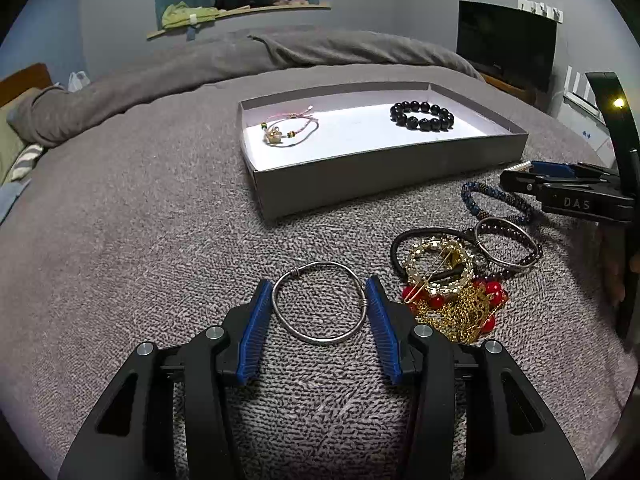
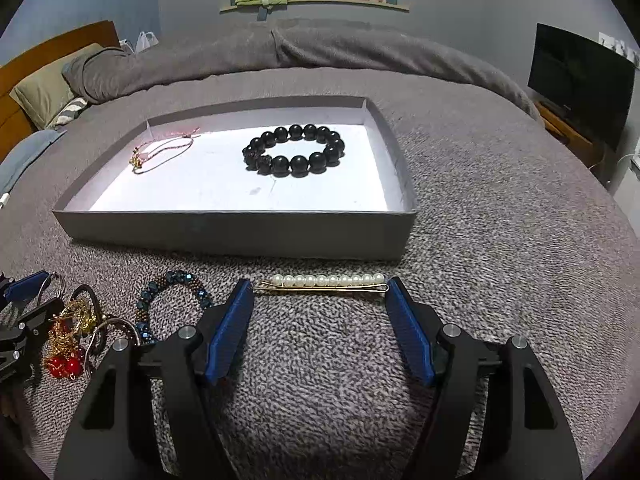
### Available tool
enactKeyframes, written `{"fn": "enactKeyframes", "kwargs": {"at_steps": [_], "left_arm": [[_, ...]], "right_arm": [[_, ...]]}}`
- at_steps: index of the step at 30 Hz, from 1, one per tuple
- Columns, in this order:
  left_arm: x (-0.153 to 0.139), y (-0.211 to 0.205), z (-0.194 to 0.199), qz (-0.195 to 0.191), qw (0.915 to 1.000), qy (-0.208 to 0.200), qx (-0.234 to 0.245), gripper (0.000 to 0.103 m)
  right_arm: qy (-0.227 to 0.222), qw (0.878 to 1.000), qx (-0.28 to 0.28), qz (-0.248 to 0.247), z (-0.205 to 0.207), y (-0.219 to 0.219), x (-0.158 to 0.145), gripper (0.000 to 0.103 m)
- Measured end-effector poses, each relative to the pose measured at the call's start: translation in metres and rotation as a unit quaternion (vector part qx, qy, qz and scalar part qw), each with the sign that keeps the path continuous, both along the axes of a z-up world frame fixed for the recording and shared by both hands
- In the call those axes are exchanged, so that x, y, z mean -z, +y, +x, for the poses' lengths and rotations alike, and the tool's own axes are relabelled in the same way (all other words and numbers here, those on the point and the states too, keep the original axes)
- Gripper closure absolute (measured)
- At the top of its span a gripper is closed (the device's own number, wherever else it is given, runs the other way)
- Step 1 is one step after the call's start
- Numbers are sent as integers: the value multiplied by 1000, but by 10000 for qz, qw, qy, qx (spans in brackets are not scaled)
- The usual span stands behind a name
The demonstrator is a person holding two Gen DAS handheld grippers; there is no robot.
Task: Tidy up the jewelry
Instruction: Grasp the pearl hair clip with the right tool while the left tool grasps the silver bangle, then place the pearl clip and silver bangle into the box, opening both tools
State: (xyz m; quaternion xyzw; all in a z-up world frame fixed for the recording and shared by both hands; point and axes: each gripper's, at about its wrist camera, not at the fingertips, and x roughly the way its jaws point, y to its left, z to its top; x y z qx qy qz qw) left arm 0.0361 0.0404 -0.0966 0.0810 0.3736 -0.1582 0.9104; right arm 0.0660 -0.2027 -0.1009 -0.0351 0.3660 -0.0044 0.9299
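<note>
Judging by its look, the silver bangle (image 1: 320, 303) is a thin, stiff metal ring, light and rather slippery, so it is best pinched across its width, pads on opposite sides of the rim. It lies flat on the grey bed blanket (image 1: 140, 220), squarely between the fingers of the left gripper (image 1: 319, 304); both blue pads touch or all but touch its rim, though a firm clamp cannot be told. The pearl hair clip (image 2: 326, 283) is slim, rigid and probably delicate at the pearls; gripping it end to end risks it bowing or popping out, so a pinch across its middle would hold better. It lies crosswise between the fingertips of the right gripper (image 2: 320, 294), whose fingers stand apart with each tip just beside one end of the clip. Beyond both sets of fingers sits the grey tray (image 2: 240, 236), holding a black bead bracelet (image 2: 294, 150) and a cord bracelet (image 2: 160, 156).
</note>
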Motion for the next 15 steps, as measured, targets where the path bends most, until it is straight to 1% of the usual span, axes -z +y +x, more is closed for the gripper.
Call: {"fn": "enactKeyframes", "kwargs": {"at_steps": [6, 10, 13, 15], "left_arm": [[-4, 5, -2, -116, 9999, -47, -31, 53], [-12, 9, -4, -100, 9998, -154, -121, 53], [-27, 14, -5, -303, 9991, -244, -141, 53], [-40, 16, -5, -340, 9986, -379, -146, 53]], "right_arm": [[-102, 9999, -18, -47, -15, -4, -5, 35], [-193, 9998, -37, -46, -21, -5, -13, 35], [-355, 9994, -21, 10, -28, -7, -24, 35], [-468, 9989, -17, 65, -31, -7, -32, 35]]}}
